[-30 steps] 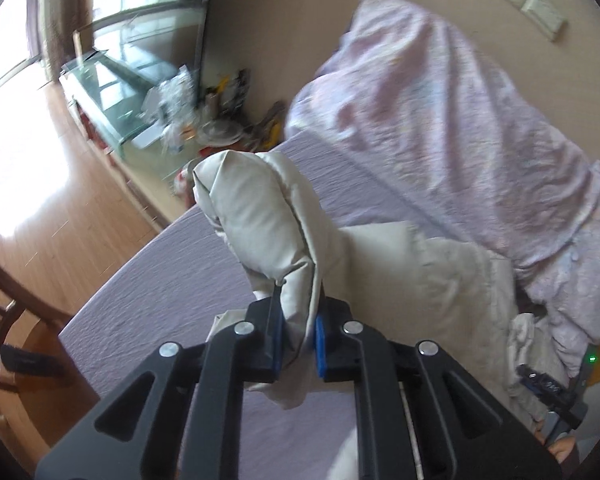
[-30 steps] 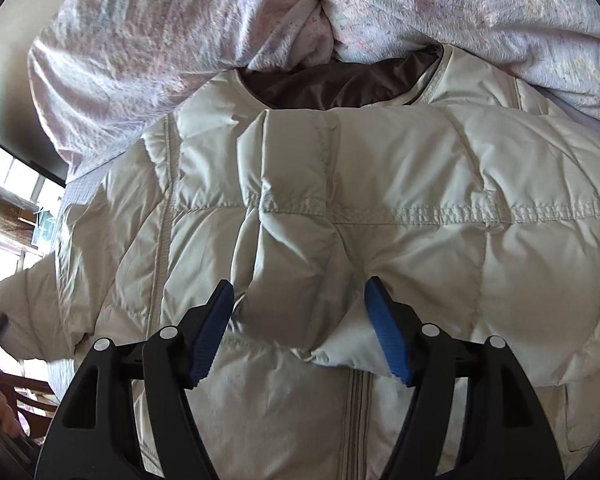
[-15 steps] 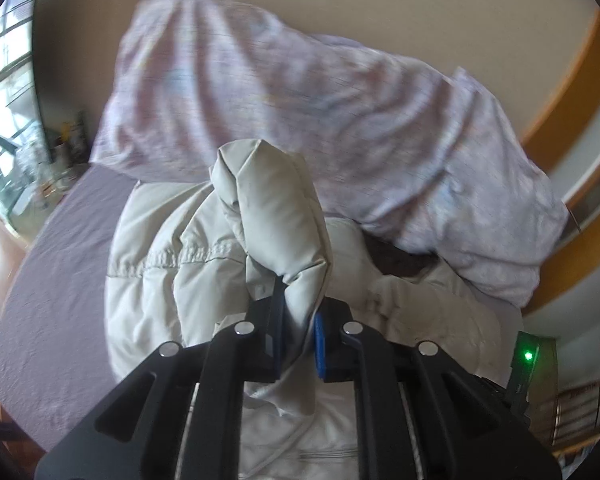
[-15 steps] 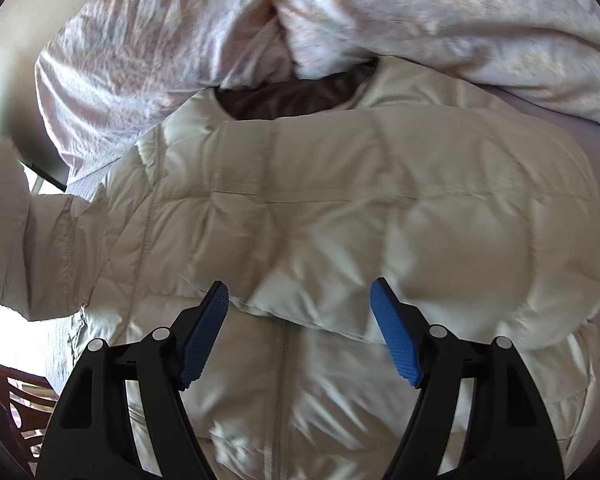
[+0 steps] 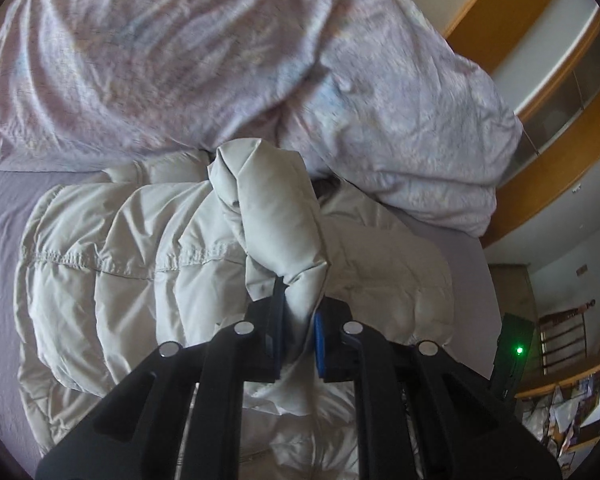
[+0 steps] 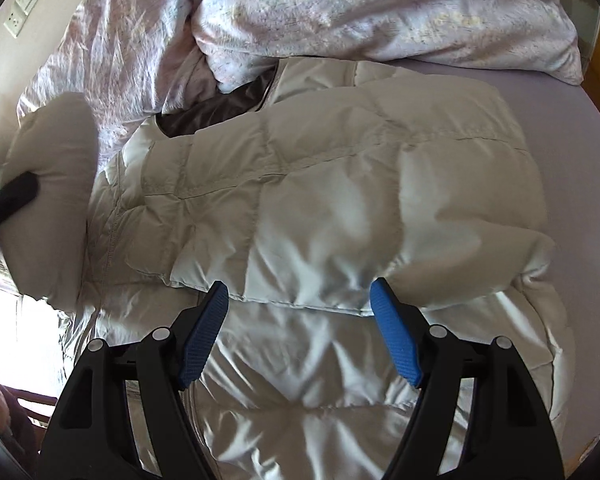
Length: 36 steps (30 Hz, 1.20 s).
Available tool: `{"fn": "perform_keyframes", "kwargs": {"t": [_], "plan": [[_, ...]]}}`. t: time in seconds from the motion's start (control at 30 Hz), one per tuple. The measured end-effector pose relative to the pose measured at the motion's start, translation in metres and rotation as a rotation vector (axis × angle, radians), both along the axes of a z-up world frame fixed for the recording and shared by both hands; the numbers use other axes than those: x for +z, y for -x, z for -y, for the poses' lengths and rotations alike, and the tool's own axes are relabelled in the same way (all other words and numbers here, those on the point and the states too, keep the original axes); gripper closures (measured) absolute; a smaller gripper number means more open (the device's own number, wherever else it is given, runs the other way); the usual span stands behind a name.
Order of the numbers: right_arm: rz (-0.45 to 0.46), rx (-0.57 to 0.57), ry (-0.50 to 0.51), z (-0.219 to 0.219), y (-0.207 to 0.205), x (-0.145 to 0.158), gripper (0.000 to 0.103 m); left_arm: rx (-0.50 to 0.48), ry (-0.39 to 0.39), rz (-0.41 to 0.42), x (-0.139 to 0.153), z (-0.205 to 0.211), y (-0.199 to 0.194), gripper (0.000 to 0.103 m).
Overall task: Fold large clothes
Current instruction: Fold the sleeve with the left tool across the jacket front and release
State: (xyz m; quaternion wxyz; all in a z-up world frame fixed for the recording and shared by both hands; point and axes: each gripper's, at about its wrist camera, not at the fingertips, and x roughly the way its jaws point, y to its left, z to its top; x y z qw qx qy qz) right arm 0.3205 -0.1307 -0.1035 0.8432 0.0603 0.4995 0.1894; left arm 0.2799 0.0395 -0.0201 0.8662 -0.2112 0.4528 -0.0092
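Two grippers worked the padded jacket (image 6: 340,200) spread on the bed (image 5: 4,216). Left gripper (image 5: 298,336) pinched a lifted sleeve (image 5: 276,216) above the jacket's body, ready to cross rightward; right gripper (image 6: 300,336) hovered with jaws spread, empty, over the already-folded opposite sleeve.

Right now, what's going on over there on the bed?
A person with two handheld grippers is folding a cream puffer jacket laid on the bed. The left gripper is clamped on a sleeve, lifting it over the jacket's body. The right gripper hovers open over the front, holding nothing.
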Motion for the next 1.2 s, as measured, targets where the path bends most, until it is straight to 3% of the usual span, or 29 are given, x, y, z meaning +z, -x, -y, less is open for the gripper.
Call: {"fn": "perform_keyframes", "kwargs": {"t": [0.13, 0.27, 0.33, 0.37, 0.4, 0.67, 0.77, 0.9, 1.2], "plan": [[0.011, 0.008, 0.006, 0.001, 0.003, 0.002, 0.028, -0.035, -0.001, -0.036, -0.013, 0.014, -0.006, 0.086], [0.018, 0.012, 0.009, -0.001, 0.003, 0.003, 0.028, -0.038, 0.039, -0.059, -0.021, 0.013, -0.005, 0.064], [0.024, 0.013, 0.004, -0.001, 0.002, 0.004, 0.029, -0.028, 0.030, -0.054, -0.021, 0.009, -0.003, 0.051], [0.031, 0.015, -0.002, -0.003, 0.002, 0.006, 0.030, -0.018, 0.018, -0.050, -0.021, 0.004, 0.000, 0.050], [0.038, 0.021, -0.007, -0.004, 0.002, 0.007, 0.032, -0.012, 0.010, -0.050, -0.020, 0.000, 0.001, 0.050], [0.090, 0.133, -0.055, -0.047, 0.001, 0.023, 0.074, 0.074, -0.074, -0.087, -0.032, -0.038, 0.017, 0.050], [0.108, 0.186, -0.054, -0.068, 0.000, 0.026, 0.081, 0.087, -0.107, -0.096, -0.035, -0.045, 0.021, 0.049], [0.125, 0.228, -0.029, -0.090, -0.003, 0.024, 0.084, 0.094, -0.154, -0.113, -0.040, -0.051, 0.026, 0.047], [0.033, 0.179, 0.065, -0.094, -0.023, -0.009, 0.085, 0.096, -0.193, -0.143, -0.050, -0.060, 0.030, 0.044]]}}
